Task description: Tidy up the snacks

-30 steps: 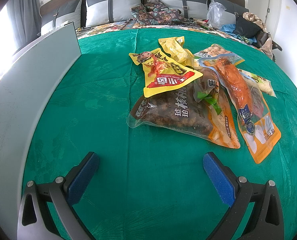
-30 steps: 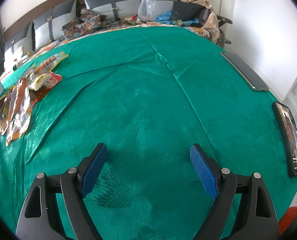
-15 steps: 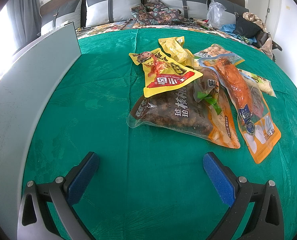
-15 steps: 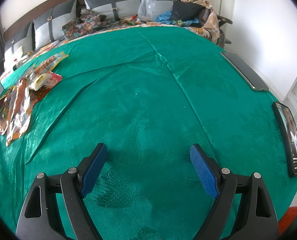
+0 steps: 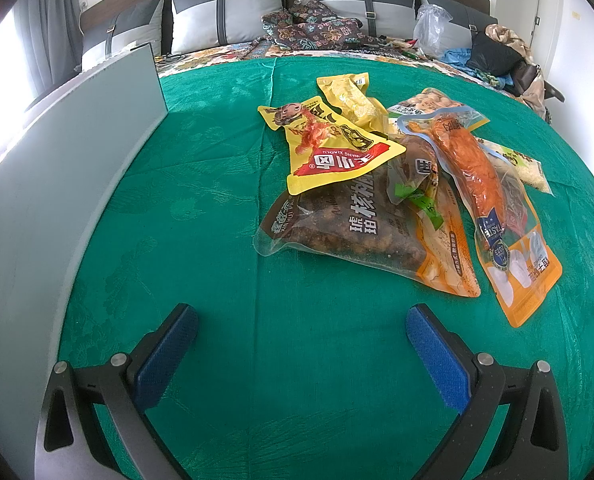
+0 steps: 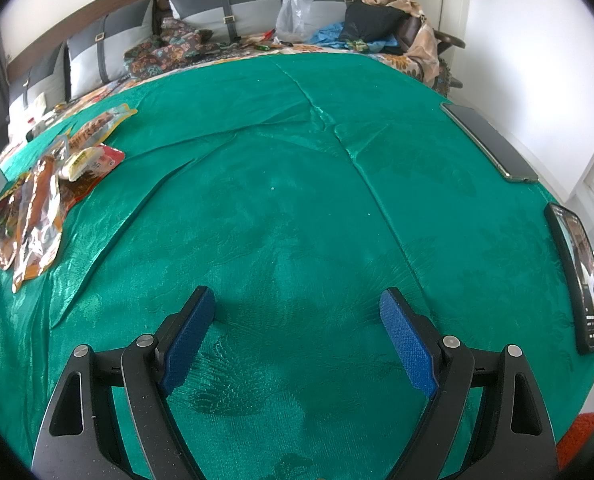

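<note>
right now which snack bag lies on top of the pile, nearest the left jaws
Two bags share that. The yellow bag with the red band lies on top. Nearest the open left gripper is the clear bag of dark brown nuts beneath it.

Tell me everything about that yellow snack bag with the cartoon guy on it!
The yellow snack bag is a flat, glossy plastic pouch with a cartoon figure near its far end and a red band with white lettering near its close end. It lies sealed on top of the pile, overlapping the clear brown nut bag, on the green cloth. Nothing grips it.
</note>
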### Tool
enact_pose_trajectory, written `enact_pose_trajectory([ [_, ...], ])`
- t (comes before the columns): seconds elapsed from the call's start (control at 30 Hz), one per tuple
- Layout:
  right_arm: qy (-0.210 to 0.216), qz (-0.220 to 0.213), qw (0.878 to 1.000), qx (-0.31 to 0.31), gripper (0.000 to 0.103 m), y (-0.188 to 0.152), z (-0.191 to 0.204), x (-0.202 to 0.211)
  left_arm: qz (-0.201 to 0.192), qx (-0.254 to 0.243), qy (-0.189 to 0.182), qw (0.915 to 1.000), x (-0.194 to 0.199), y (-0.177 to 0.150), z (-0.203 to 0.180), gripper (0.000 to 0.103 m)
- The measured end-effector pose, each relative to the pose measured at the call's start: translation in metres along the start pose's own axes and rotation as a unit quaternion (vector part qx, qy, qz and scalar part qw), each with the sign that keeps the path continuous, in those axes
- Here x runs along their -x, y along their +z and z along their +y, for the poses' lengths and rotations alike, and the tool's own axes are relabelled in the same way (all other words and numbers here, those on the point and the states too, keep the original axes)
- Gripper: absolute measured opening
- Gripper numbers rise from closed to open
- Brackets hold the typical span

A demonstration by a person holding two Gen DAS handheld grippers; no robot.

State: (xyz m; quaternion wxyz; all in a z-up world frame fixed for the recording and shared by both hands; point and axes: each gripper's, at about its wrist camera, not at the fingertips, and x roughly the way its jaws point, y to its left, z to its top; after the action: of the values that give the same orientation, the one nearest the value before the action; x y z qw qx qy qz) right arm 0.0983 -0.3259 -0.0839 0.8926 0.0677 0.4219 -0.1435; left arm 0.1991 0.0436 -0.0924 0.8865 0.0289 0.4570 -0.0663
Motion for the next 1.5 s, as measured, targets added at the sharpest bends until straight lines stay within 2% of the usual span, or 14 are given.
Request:
enact_pose_trajectory([
  [1.33, 0.000, 0.000, 1.000, 0.000, 0.088, 0.000, 0.000, 0.001, 0.001, 0.002, 0.000, 1.0000, 0.001, -0.001, -0.001, 0.103],
  [1.5, 0.001, 0.000, 1.000, -0.001, 0.088, 0.000, 0.000, 0.000, 0.045, 0.002, 0.001, 0.9990, 0.010, -0.009, -0.002, 0.103],
])
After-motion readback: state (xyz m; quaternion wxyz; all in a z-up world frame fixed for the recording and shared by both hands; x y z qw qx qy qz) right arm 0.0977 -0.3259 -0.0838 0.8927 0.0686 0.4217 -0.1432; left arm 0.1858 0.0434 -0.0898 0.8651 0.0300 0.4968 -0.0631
